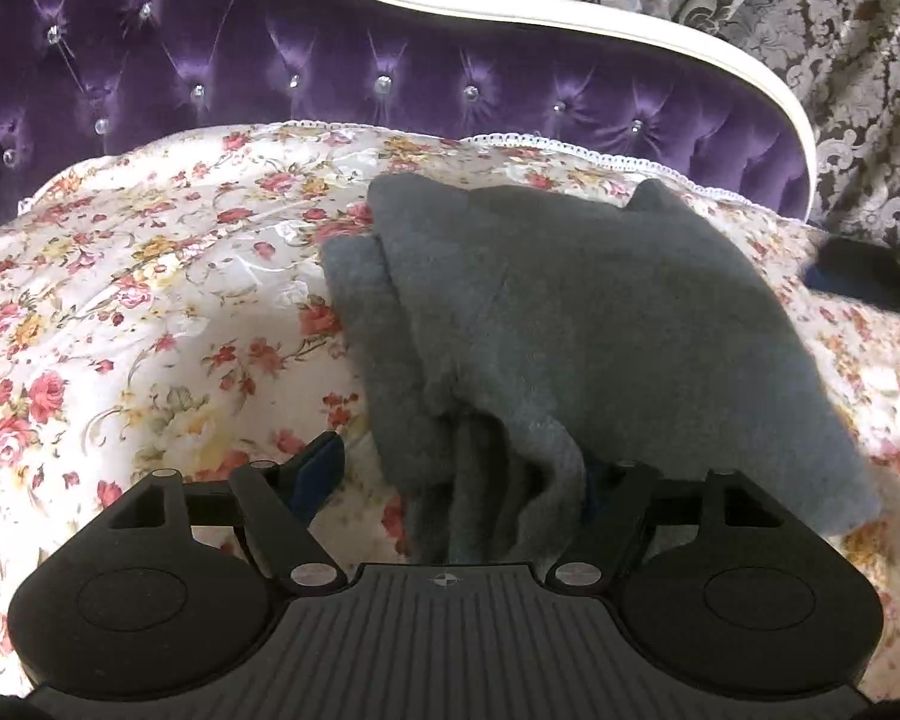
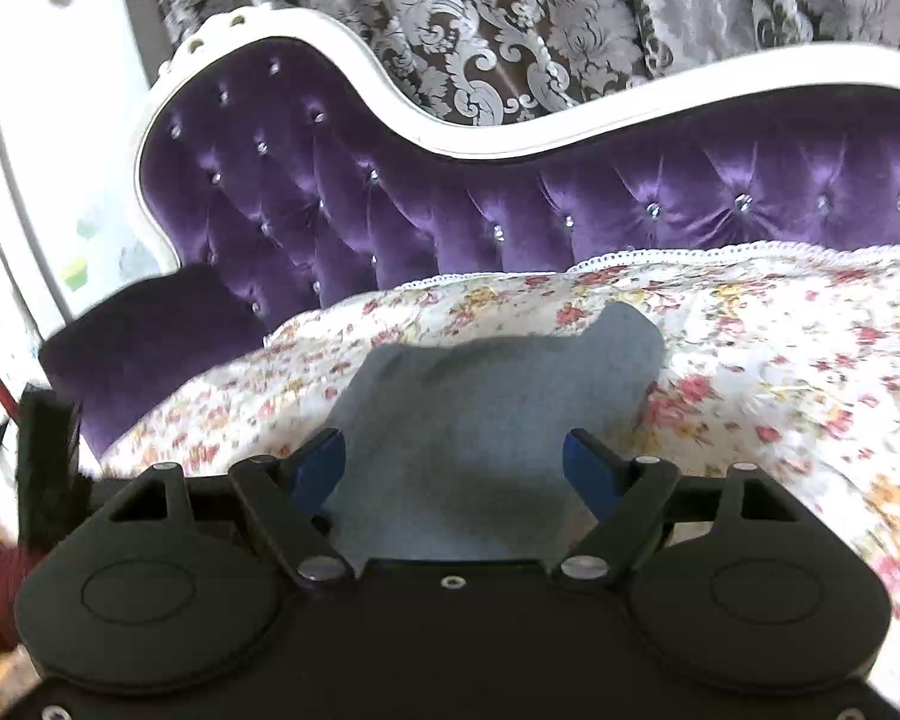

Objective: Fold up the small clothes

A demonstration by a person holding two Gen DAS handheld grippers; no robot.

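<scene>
Grey garment (image 1: 570, 324) folded on the floral bedspread (image 1: 150, 300), long axis running from the near edge toward the purple headboard (image 1: 210, 78). Left gripper (image 1: 456, 468) and right gripper (image 2: 453, 468): jaws wide, cloth between, not pinched.

The grey garment (image 1: 570, 312) is soft, matt, fuzzy fleece-like cloth. The floral bedspread (image 1: 150, 300) beneath is smooth cotton-like fabric, lace-trimmed at its far edge. The headboard (image 2: 630, 198) is glossy purple tufted velvet with crystal-like studs, framed in shiny white. The curtain (image 2: 510, 30) is sheened damask. Both grippers' bodies are matt black plastic.
</scene>
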